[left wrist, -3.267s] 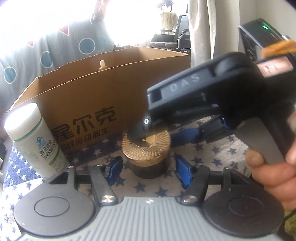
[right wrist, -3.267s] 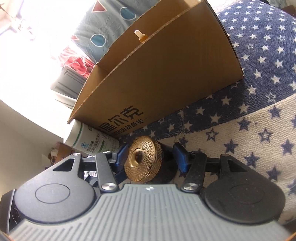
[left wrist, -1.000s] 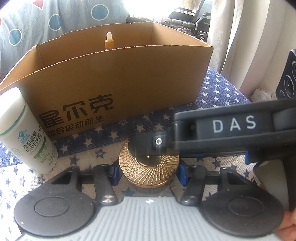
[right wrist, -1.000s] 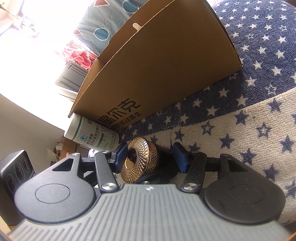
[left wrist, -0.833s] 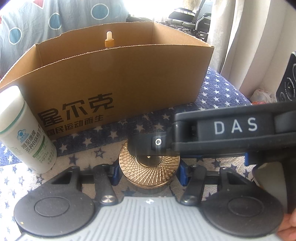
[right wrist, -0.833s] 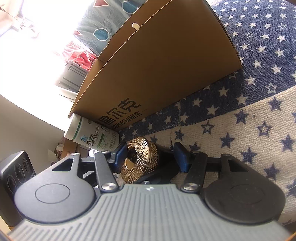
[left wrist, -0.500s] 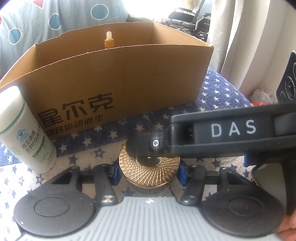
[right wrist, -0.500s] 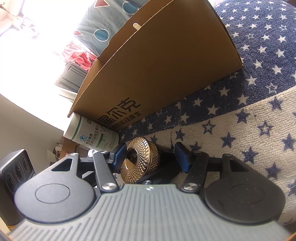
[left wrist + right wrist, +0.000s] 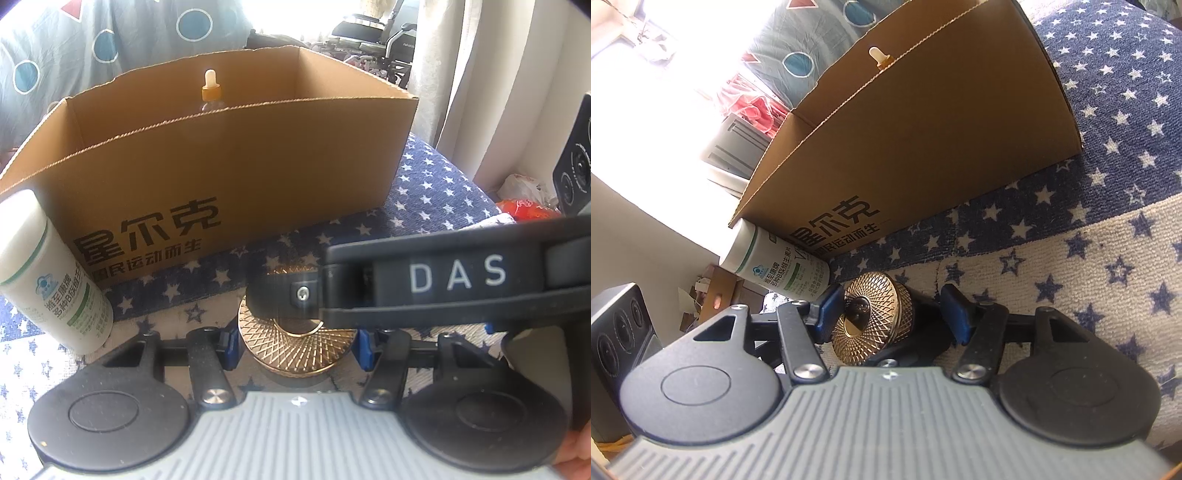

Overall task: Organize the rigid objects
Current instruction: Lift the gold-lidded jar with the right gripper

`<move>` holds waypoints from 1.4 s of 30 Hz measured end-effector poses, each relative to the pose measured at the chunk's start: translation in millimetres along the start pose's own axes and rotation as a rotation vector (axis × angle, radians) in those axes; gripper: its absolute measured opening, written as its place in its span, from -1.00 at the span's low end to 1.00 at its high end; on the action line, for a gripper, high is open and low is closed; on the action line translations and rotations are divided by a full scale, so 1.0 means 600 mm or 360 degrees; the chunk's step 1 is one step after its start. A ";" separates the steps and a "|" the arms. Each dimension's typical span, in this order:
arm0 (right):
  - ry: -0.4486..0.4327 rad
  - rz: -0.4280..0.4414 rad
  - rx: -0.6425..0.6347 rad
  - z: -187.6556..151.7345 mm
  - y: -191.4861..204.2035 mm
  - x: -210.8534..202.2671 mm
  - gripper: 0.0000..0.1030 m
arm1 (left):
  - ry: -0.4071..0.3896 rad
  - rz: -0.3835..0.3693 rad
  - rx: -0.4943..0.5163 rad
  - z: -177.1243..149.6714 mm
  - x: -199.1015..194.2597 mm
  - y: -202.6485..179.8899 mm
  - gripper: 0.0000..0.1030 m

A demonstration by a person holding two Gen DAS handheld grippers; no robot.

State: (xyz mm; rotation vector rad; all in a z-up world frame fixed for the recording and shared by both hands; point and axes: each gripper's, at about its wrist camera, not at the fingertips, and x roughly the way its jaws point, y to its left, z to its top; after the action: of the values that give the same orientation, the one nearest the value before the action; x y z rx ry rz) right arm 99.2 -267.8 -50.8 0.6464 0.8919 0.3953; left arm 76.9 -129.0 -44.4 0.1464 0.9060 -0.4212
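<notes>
So here's where I'm at with the little jar [image 9: 306, 354], the one with the gold patterned lid and the dark body. It sits upright on the star-print cloth [image 9: 436, 192], on the cream part, just in front of the cardboard box [image 9: 229, 155] and not touching it.

My left gripper [image 9: 297, 347] has it dead centre. Both blue pads [image 9: 231, 347] sit tight against the sides of the gold lid, 1 on each side, so I'd call that clamped on the jar.

My right gripper [image 9: 890, 314] comes in from the right side and is around the same jar. From the left camera, 1 of its black fingers lies across the far part of the lid. From its own camera the left-hand pad touches the rim of the lid, and the other pad sits right next to the dark body. Honestly I can't tell whether that side is pressing or just close, so I can't say if the right one is really pinching.

Other stuff: a white bottle [image 9: 55, 280] with a green label stands upright off to the left, right against the front corner of the box. Inside the box, 1 dropper bottle [image 9: 210, 86] with a white tip pokes up above the front wall, near the back. The box has big dark lettering printed on the front.
</notes>
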 end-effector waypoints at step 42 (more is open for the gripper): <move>-0.0025 0.0062 -0.0028 -0.001 -0.016 0.012 0.46 | -0.0006 -0.0051 0.0113 -0.001 0.019 0.001 0.12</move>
State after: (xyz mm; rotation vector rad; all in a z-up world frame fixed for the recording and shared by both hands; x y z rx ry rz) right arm 103.4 -270.5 -61.8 0.6507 0.8608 0.4323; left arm 83.0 -131.7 -53.8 0.1960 0.8912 -0.4836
